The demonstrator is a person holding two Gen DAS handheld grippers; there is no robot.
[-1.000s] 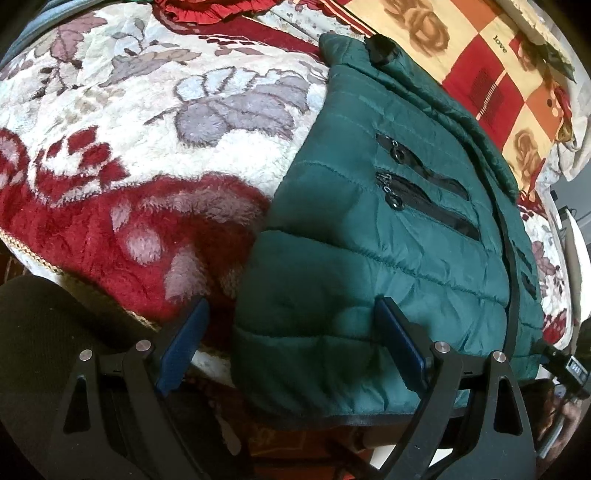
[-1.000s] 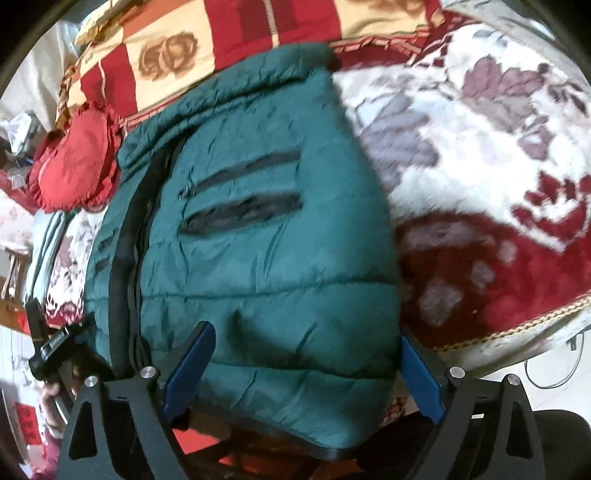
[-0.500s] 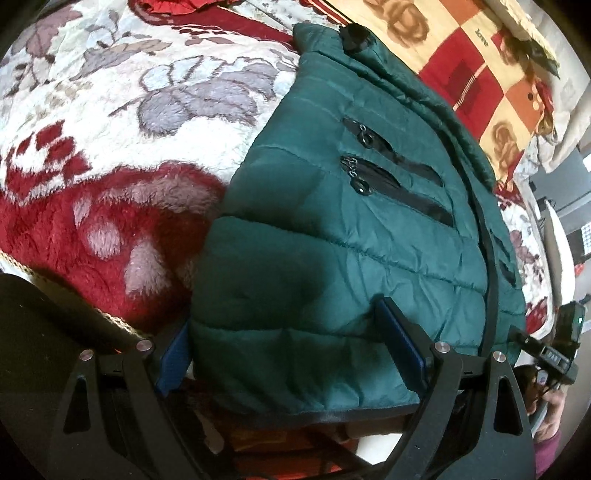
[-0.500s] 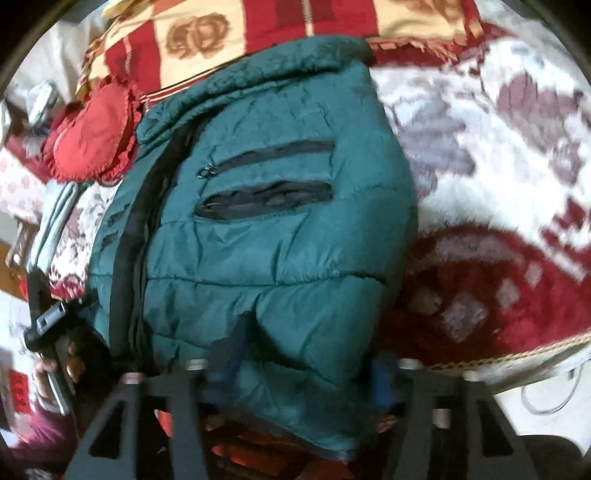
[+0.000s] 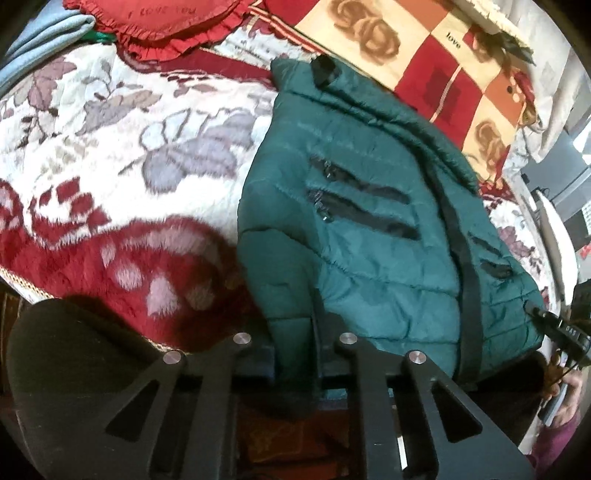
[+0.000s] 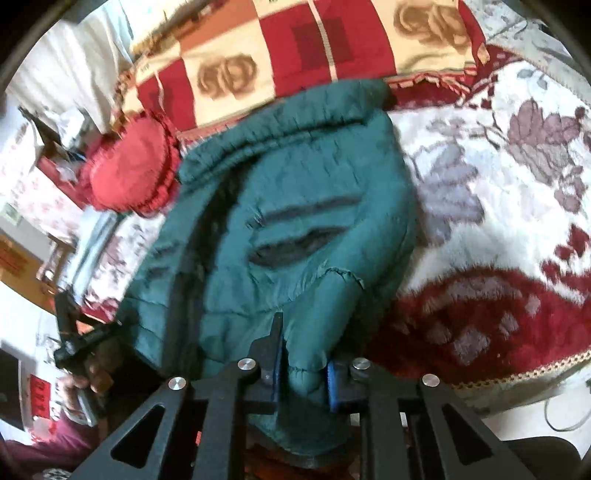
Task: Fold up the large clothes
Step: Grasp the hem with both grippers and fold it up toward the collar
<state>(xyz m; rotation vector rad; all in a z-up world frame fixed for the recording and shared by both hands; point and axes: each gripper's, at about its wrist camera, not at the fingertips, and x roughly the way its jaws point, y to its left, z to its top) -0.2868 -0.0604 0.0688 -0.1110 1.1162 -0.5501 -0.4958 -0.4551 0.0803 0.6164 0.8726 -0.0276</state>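
A dark green puffer jacket point(image 5: 369, 229) lies on a bed, front up, with black zip pockets and a black centre zip; it also shows in the right wrist view point(image 6: 295, 221). My left gripper point(image 5: 295, 343) is shut on the jacket's bottom hem at its left corner. My right gripper point(image 6: 301, 369) is shut on the hem at the other corner, with a bunch of green fabric pinched between its blue pads point(image 6: 275, 373) and lifted a little. Each view shows the other gripper at the jacket's far side.
The bed is covered by a fluffy white and red floral blanket point(image 5: 110, 166). A red frilly heart cushion point(image 5: 159, 22) and a red, cream and orange checked blanket point(image 5: 424, 48) lie at the head. The bed's near edge runs just under both grippers.
Both grippers were open around the jacket's hem and have closed on it. The hem corners are now bunched and raised a little.
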